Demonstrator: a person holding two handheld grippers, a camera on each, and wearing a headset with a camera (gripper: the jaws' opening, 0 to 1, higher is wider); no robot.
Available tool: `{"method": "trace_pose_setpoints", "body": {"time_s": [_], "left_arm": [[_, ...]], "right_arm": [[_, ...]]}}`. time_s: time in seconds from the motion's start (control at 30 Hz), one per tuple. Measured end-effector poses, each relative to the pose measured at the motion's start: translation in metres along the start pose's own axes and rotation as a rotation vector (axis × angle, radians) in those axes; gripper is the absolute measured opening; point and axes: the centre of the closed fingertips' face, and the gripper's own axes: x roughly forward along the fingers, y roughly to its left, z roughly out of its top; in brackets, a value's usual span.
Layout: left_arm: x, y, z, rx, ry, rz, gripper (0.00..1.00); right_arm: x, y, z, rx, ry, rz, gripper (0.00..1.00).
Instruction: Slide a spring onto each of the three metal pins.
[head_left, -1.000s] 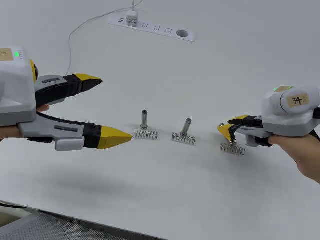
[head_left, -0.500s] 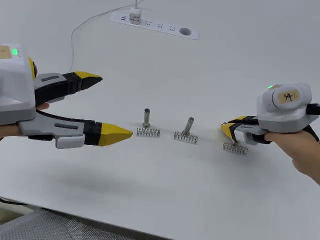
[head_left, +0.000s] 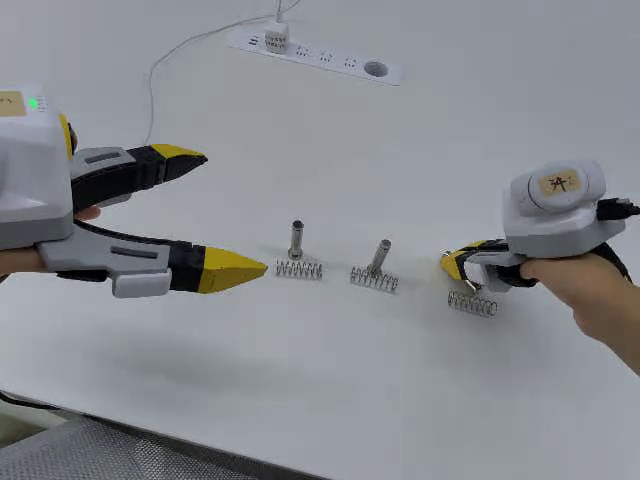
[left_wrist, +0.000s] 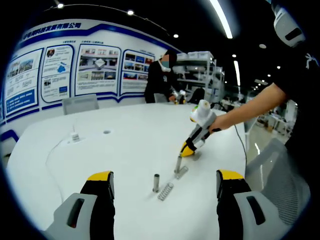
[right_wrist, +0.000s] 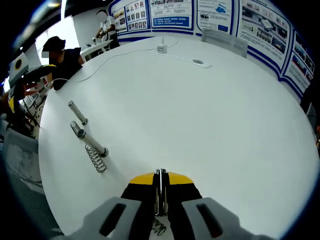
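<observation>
Two metal pins stand on the white table: an upright one (head_left: 296, 238) and a leaning one (head_left: 380, 256). A spring (head_left: 298, 270) lies by the first and another spring (head_left: 374, 280) by the second. My right gripper (head_left: 457, 266) is shut on the third pin (right_wrist: 160, 192), tip down just above the third spring (head_left: 472, 303). My left gripper (head_left: 216, 212) is held wide open to the left of the pins, with nothing between its jaws. The left gripper view shows both pins (left_wrist: 156, 182) (left_wrist: 178, 164) between its fingers, with the right gripper (left_wrist: 187, 150) beyond.
A white power strip (head_left: 315, 55) with a plug and cable lies at the back of the table (head_left: 330, 390). The table's front edge runs along the bottom left. A person (left_wrist: 161, 80) stands far behind the table.
The right gripper's body has tipped up at the back while its tip stays by the third spring. The left gripper has kept its place and opening. The head camera shifted slightly.
</observation>
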Motion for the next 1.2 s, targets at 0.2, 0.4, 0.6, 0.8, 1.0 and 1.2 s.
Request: {"method": "trace_pose_setpoints", "body": {"time_s": [0.2,0.4,0.6,0.8,1.0,1.2], "left_arm": [[-0.003,-0.001,0.002,-0.001,-0.007,0.004,0.86],[-0.004,-0.004,0.004,-0.008,-0.023,0.004,0.86],[-0.004,-0.006,0.007,-0.003,-0.031,0.007,0.86],[-0.004,-0.01,0.011,0.0,-0.04,0.003,0.86],[-0.007,-0.014,0.011,0.005,-0.039,0.0,0.86],[-0.009,-0.017,0.012,0.009,-0.036,-0.002,0.86]], "right_arm": [[-0.001,-0.001,-0.002,0.029,-0.001,-0.022,0.08],[-0.01,0.0,0.008,0.024,-0.058,-0.039,0.07],[-0.02,0.0,0.016,-0.004,-0.098,-0.055,0.07],[-0.031,0.0,0.017,-0.018,-0.125,-0.065,0.08],[-0.038,0.001,0.017,-0.025,-0.152,-0.069,0.08],[-0.044,-0.001,0.015,-0.022,-0.177,-0.073,0.08]]}}
